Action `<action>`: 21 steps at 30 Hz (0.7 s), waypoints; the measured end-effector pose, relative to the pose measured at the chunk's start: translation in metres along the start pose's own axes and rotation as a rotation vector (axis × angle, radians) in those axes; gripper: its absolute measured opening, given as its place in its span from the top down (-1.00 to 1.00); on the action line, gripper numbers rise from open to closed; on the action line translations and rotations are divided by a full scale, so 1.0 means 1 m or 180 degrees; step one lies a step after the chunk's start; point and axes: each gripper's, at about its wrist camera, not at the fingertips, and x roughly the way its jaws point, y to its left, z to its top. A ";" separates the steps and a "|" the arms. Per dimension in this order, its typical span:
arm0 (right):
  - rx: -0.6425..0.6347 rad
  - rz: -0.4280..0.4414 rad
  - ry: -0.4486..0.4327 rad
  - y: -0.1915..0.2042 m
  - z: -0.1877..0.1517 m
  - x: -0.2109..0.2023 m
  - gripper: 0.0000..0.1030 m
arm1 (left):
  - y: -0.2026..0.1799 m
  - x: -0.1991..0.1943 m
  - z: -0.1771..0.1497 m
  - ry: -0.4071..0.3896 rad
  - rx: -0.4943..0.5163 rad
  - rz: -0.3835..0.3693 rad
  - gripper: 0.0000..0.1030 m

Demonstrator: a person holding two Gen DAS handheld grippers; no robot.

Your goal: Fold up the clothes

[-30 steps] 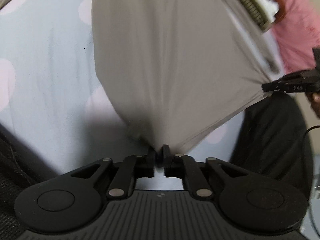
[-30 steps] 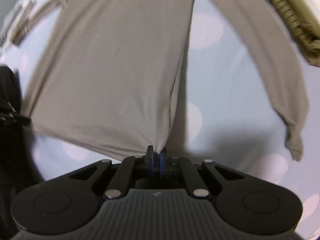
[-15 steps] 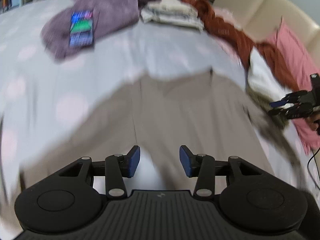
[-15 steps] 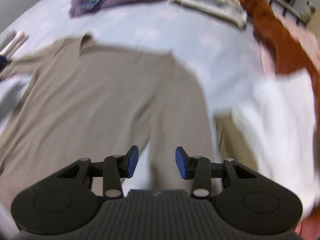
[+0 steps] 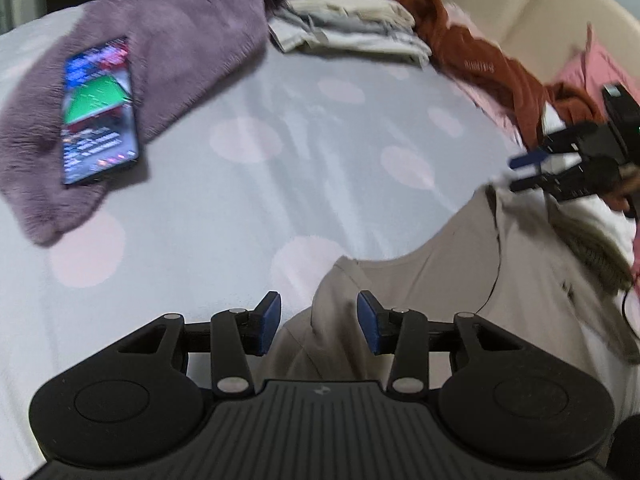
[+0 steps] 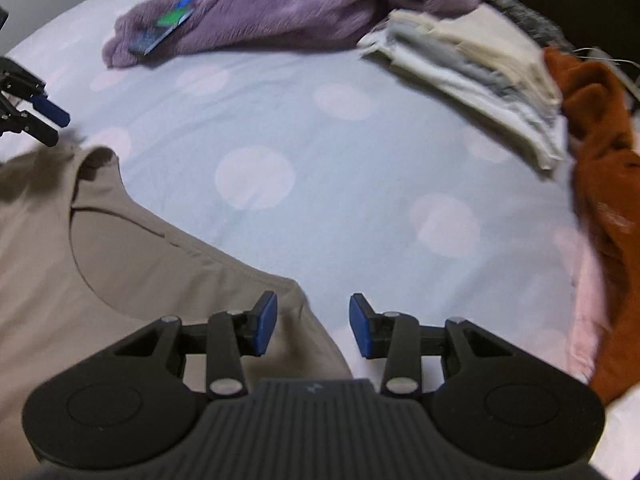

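No brand or writing can be read: the lit smartphone (image 5: pixel 100 110) lying on the fluffy purple garment (image 5: pixel 168 40) shows only blurred colour blocks, and pale marks on the rust-orange knitted garment (image 5: pixel 480 60) are illegible. No containers are in view.

The taupe long-sleeved shirt (image 6: pixel 100 248) lies flat on the pale blue sheet with pink dots (image 6: pixel 320 160), neckline toward twelve o'clock. The left gripper (image 5: pixel 319 322) stands partly open, blue pads apart over the shirt's shoulder, gripping nothing. The right gripper (image 6: pixel 313 323) is likewise parted and empty (the other shoulder's edge lies below its left pad). A stack of folded cream and grey clothes (image 6: pixel 480 92) sits at one o'clock.
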 end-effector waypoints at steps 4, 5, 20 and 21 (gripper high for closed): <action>0.0035 0.0215 0.0134 -0.002 -0.001 0.029 0.18 | 0.013 0.017 -0.008 0.0187 -0.0138 -0.0145 0.24; 0.0030 0.0325 0.0180 -0.002 -0.003 0.033 0.28 | 0.014 0.018 -0.010 0.0192 -0.0140 -0.0162 0.31; 0.0166 0.0613 -0.0432 -0.020 0.025 0.013 0.92 | 0.076 -0.024 0.003 -0.0384 -0.0880 -0.0306 0.97; 0.0197 0.0599 -0.0480 -0.021 0.029 0.012 0.92 | 0.081 -0.024 0.005 -0.0396 -0.0930 -0.0279 0.97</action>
